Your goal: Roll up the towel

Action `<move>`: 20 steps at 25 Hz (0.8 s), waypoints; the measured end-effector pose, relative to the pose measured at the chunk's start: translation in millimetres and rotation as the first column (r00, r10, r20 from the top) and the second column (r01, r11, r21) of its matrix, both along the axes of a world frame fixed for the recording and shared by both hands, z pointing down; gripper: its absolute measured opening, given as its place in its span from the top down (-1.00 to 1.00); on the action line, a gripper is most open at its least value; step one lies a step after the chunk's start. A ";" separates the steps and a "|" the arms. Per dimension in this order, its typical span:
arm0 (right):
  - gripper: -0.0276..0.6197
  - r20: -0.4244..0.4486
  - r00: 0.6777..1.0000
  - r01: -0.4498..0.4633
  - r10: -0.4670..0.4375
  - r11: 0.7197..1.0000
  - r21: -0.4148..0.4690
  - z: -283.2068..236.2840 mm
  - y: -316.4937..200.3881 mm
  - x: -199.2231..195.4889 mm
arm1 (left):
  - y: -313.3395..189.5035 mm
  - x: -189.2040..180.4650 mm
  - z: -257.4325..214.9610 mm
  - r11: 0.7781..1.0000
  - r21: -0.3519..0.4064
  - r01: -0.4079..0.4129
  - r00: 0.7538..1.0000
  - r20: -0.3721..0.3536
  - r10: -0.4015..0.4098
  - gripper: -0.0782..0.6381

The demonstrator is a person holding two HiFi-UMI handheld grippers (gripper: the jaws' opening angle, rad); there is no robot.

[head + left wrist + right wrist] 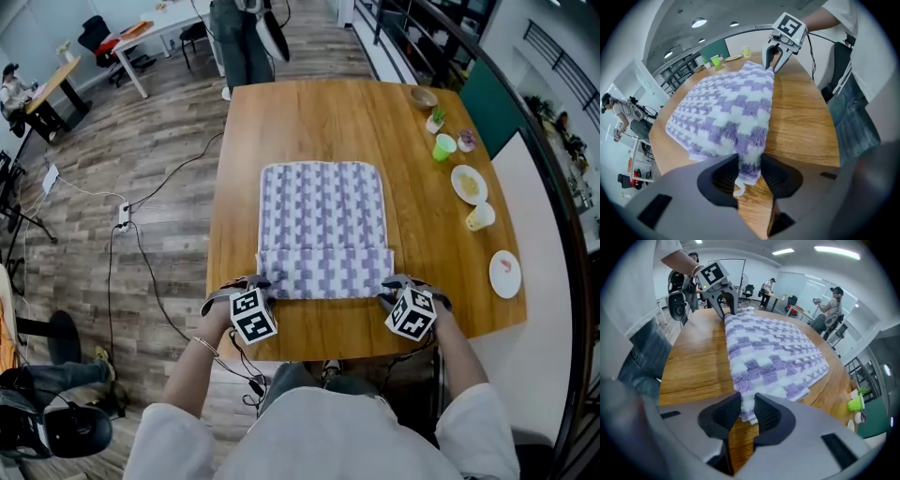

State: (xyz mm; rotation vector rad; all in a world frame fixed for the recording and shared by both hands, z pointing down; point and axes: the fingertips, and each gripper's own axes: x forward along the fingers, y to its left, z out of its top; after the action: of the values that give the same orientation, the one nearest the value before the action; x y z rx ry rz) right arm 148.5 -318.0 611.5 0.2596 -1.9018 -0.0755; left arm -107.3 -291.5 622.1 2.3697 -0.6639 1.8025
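Purple-checked towel point(323, 211) roll at the table's point(309, 112) near edge
Your left gripper point(749, 173) and right gripper point(746, 412) each pinched a folded corner; even, matched turns were needed.

One rectangular light-brown wooden table point(309, 122) stood in the room, and one purple-and-white checked terry towel point(323, 216) lay on it. At the table's near edge were two grey hand-held grippers, the left gripper point(262, 284) and the right gripper point(388, 287), with two black-and-white marker cubes point(253, 317), one on each.

Seven small items sat along the table's right edge:
- two round white plates, the yellow-topped plate point(469, 184) and the pink-spotted plate point(505, 274)
- one bright green plastic cup point(444, 146)
- one small brown bowl point(424, 97)
- one pale yellow cup on its side point(480, 217)
- one small white pot with a green plant point(436, 120)
- one purplish item point(466, 141), too small to tell

Beyond the table's far end were two people, one standing person point(242, 42) and one seated person point(14, 89).
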 end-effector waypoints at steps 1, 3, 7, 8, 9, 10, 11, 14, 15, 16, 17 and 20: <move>0.64 0.004 1.000 -0.010 0.010 1.000 0.008 -0.8 -1.4 -0.4 | -1.0 -0.6 -1.3 1.000 0.004 0.012 1.000 -0.012 -0.012 0.44; 0.66 0.006 1.000 -0.023 0.023 1.000 0.015 -1.9 -2.5 -0.7 | -1.7 -0.7 -3.0 1.000 0.012 0.022 0.999 -0.028 -0.022 0.48; 0.75 0.005 0.999 -0.038 0.038 0.999 -0.019 -3.7 6.7 3.1 | 8.8 2.2 -9.3 1.000 0.000 0.021 0.999 -0.050 -0.021 0.59; 0.75 0.004 0.999 -0.035 0.035 0.998 -0.048 -4.0 15.8 4.7 | 16.6 3.0 -11.1 1.000 -0.014 0.017 0.998 -0.058 -0.017 0.59; 0.76 0.004 1.000 -0.029 0.030 0.996 -0.089 -4.8 27.4 6.3 | 26.5 3.8 -13.4 0.999 -0.037 0.014 0.997 -0.070 -0.016 0.60; 0.76 0.002 1.000 -0.022 0.022 0.990 -0.140 -6.9 40.2 7.5 | 38.0 4.6 -16.6 0.997 -0.075 0.012 0.996 -0.087 -0.019 0.60; 0.76 0.001 1.000 -0.011 0.012 0.979 -0.201 -10.5 53.3 8.5 | 50.8 5.7 -21.0 0.992 -0.128 0.010 0.994 -0.110 -0.025 0.60; 0.77 0.021 1.000 0.012 -0.004 0.921 -0.390 -31.7 88.3 12.7 | 86.2 9.6 -41.9 0.950 -0.313 -0.011 0.982 -0.184 -0.049 0.60; 0.77 0.037 0.999 0.013 0.003 0.901 -0.435 -41.5 95.8 13.4 | 92.1 9.9 -50.2 0.937 -0.348 -0.020 0.978 -0.203 -0.055 0.60; 0.77 0.054 0.998 0.013 0.014 0.886 -0.463 -51.2 99.1 13.3 | 93.5 9.0 -58.1 0.931 -0.363 -0.024 0.974 -0.216 -0.059 0.60; 0.77 0.070 0.997 0.010 0.026 0.879 -0.476 -59.7 97.7 12.2 | 90.6 7.2 -65.2 0.932 -0.363 -0.024 0.973 -0.221 -0.061 0.60; 0.77 0.097 0.994 -0.002 0.050 0.894 -0.449 -75.5 71.1 6.9 | 63.8 -0.1 -79.1 0.951 -0.308 -0.021 0.979 -0.199 -0.043 0.60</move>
State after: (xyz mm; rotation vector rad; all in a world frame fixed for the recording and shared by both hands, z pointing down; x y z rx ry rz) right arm 155.3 -246.8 536.1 -0.0279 -1.9602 0.4018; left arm -107.5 -227.7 543.0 2.2865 -0.3405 1.5007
